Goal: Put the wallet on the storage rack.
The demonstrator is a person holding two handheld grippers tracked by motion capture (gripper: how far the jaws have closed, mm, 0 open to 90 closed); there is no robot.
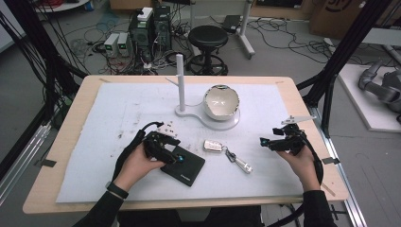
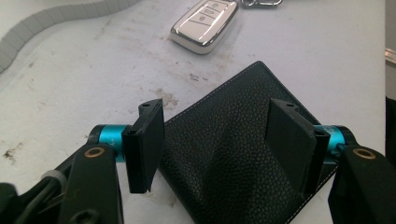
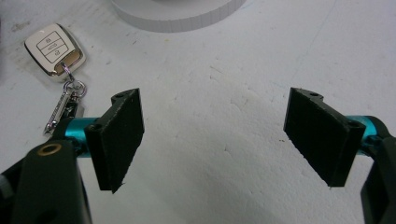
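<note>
Left jaws: wide apart, straddling the black leather wallet [image 2: 233, 154]; pads not seen pressing on it.
Left gripper [image 1: 166, 150]: low over the wallet's near-left corner.
Wallet: flat on the white mat [image 1: 118, 113], one corner pointing toward the key fob [image 2: 204, 23].
Right jaws: wide apart, bare mat between them.
Right gripper [image 1: 270, 142]: well apart from the wallet, at the right.
Key fob: just beyond the wallet, metal key [image 1: 240, 163] attached.
</note>
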